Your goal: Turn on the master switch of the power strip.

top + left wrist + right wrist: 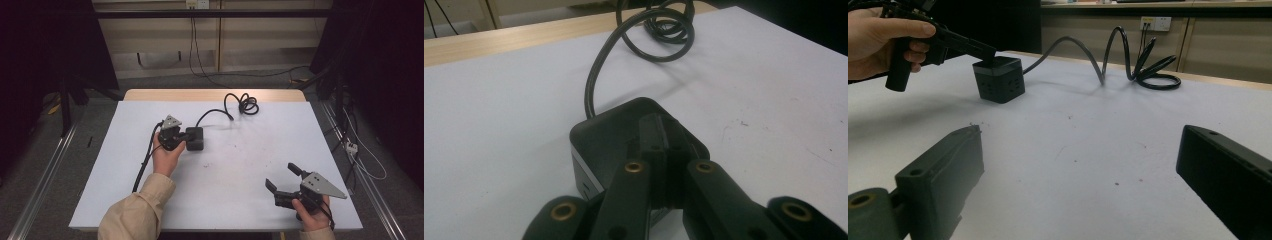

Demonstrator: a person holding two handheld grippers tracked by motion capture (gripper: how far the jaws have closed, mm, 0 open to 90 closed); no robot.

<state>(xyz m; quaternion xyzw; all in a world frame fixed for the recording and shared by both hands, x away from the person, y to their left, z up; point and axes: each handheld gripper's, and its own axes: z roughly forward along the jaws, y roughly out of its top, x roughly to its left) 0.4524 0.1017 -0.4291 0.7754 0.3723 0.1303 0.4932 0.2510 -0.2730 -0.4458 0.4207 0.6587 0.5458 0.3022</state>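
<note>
A black cube power socket [196,139] with a grey band sits left of the middle of the white table [240,200]. Its black cable [215,112] runs back to a loose coil [246,105] by the far edge. My left gripper [189,135] is shut, its tips resting on top of the cube [614,125], with the jaws pressed together and nothing between them [663,131]. The right gripper view shows the same cube [999,80] with that gripper's tip [990,51] on its top edge. My right gripper [281,175] stands open near the front right corner, holding nothing [1080,137].
The cable coil [1148,70] lies at the far edge, near a strip of bare wood [215,95]. Small dark specks dot the white sheet [1073,160]. Beyond the table are a wall outlet [1155,23], floor cables [360,155] and dark curtains at both sides.
</note>
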